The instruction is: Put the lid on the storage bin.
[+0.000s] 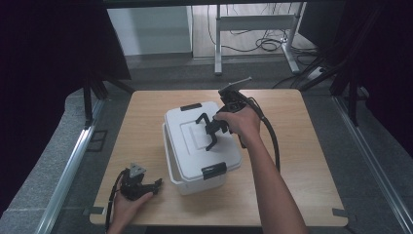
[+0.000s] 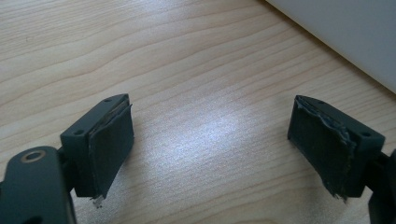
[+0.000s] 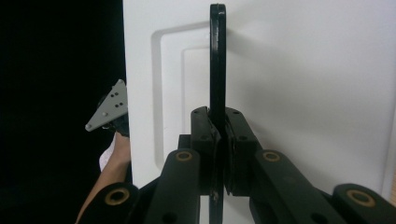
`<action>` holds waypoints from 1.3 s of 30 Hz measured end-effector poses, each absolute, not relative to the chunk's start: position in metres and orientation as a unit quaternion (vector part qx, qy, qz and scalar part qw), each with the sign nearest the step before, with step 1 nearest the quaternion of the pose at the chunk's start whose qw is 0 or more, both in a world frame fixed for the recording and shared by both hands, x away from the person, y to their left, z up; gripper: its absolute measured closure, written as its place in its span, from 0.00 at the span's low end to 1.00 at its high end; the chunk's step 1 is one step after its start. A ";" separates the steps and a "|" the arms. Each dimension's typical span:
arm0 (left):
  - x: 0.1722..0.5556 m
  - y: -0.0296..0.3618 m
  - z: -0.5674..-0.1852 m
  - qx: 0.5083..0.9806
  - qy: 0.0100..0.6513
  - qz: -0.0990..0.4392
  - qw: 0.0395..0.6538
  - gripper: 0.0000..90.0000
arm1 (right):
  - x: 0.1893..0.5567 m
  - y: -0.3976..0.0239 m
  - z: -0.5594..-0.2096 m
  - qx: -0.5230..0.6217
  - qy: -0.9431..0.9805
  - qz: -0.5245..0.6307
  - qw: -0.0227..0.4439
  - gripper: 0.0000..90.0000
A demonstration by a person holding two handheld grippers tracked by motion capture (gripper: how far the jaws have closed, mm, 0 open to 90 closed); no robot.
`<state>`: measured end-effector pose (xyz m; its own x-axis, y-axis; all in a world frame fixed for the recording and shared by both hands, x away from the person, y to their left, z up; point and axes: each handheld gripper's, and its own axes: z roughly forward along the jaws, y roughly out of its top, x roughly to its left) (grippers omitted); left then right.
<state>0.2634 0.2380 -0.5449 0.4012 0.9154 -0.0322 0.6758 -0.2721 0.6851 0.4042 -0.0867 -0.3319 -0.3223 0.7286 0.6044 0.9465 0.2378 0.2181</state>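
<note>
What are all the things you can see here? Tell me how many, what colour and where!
storage box: one, white, middle of the table
lid: one, white, on top of the box
latches: two, black, one at each end of the lid
handle: one, black, raised above the lid, clamped in the right hand-held gripper
table: one, light wood, under everything
desk frame: one, grey metal, on the floor behind the table
cables: several, black, on the floor at the back
left hand-held gripper: one, black, open, resting low on the table near the box's corner
right hand-held gripper: one, black, shut on the handle
</note>
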 end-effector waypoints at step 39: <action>0.264 0.238 -0.545 0.778 0.508 0.186 0.319 0.16 | 0.414 -0.055 -0.359 -0.584 -0.744 -0.249 0.209 0.94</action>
